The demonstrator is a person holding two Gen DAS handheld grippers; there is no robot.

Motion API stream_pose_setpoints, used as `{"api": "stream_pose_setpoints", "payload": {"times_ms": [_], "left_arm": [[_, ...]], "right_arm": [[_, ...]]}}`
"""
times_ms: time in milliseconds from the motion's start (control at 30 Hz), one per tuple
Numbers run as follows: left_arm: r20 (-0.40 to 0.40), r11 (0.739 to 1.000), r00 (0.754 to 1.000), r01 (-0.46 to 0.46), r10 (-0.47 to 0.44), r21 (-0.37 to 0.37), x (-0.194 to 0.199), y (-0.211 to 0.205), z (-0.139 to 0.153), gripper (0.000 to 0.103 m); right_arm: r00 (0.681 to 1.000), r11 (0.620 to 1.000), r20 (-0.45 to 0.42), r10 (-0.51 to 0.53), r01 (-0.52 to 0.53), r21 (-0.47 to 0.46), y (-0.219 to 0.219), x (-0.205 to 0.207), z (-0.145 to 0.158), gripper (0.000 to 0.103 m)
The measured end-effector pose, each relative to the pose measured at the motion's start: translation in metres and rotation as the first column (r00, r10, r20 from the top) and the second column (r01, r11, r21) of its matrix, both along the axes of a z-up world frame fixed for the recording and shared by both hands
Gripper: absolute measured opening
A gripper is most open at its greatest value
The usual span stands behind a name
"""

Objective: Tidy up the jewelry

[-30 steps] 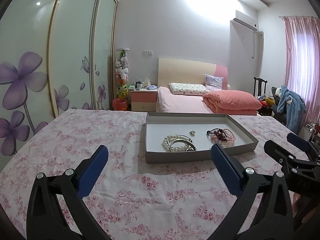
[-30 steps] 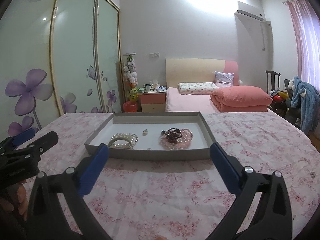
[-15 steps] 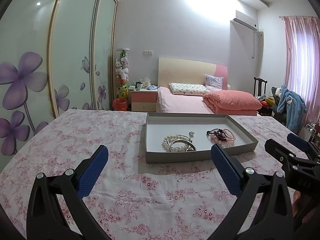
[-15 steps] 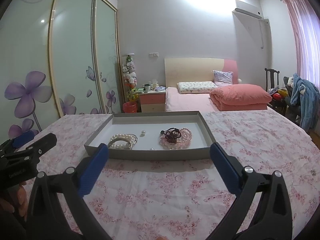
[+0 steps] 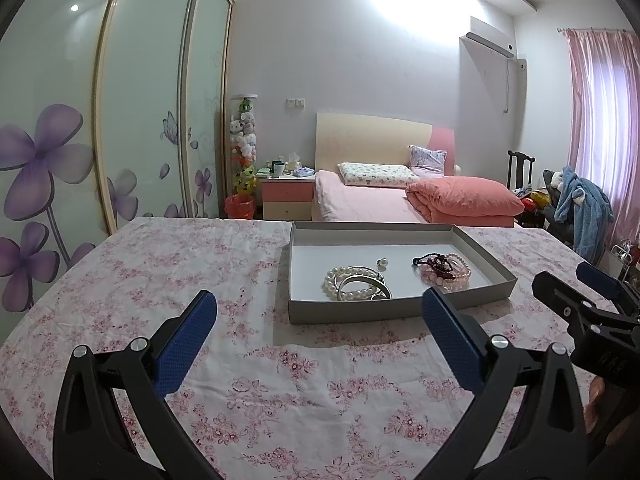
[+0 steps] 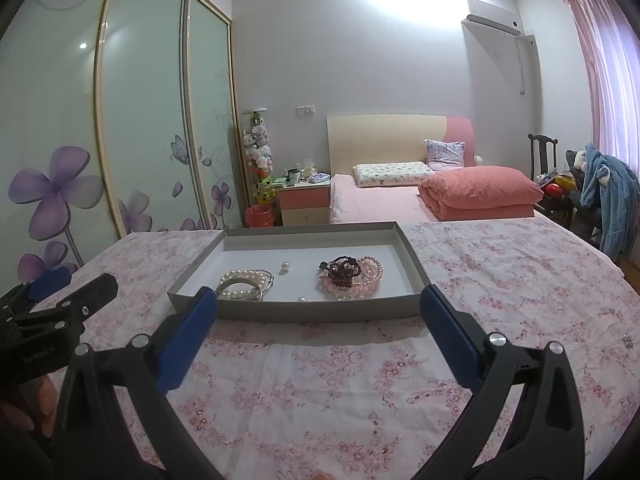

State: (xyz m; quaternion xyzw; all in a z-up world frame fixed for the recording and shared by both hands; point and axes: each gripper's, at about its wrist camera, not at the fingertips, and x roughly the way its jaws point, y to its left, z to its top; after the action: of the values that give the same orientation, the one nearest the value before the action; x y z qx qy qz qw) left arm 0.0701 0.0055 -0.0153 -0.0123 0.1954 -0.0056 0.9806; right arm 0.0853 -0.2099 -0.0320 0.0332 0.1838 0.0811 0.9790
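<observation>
A shallow grey tray [image 5: 400, 310] [image 6: 280, 312] lies on the pink floral tablecloth. In it are a pearl bracelet with silver bangles [image 5: 354, 288] [image 6: 244, 284], a loose pearl earring [image 5: 383, 264] [image 6: 284, 266], another small pearl [image 6: 302, 299], and a heap of pink and dark red bead bracelets [image 5: 442, 268] [image 6: 352, 276]. My left gripper [image 5: 320, 336] is open and empty, in front of the tray's left half. My right gripper [image 6: 320, 332] is open and empty, in front of the tray's near wall. A small sparkly brooch [image 6: 628, 341] lies on the cloth at the far right.
The floral cloth [image 5: 160, 272] covers the table around the tray. Behind are a bed [image 5: 380, 204], a nightstand [image 5: 286, 196], sliding wardrobe doors [image 5: 140, 120] and a chair with clothes [image 5: 576, 204]. The right gripper shows at the left view's right edge [image 5: 584, 308].
The right gripper has shifted slightly, so the tray sits a little further left in its view and the brooch has come into sight. The left view is nearly unchanged.
</observation>
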Motion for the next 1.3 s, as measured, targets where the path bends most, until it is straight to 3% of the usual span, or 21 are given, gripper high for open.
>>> {"api": "stream_pose_setpoints", "payload": {"times_ms": [1300], "left_arm": [[-0.017, 1.000, 1.000, 0.004, -0.004, -0.001, 0.0042, -0.0048, -0.0070, 0.101]], "right_arm": [[1.000, 1.000, -0.015, -0.002, 0.003, 0.016, 0.0028, -0.0011, -0.0058, 0.099]]}}
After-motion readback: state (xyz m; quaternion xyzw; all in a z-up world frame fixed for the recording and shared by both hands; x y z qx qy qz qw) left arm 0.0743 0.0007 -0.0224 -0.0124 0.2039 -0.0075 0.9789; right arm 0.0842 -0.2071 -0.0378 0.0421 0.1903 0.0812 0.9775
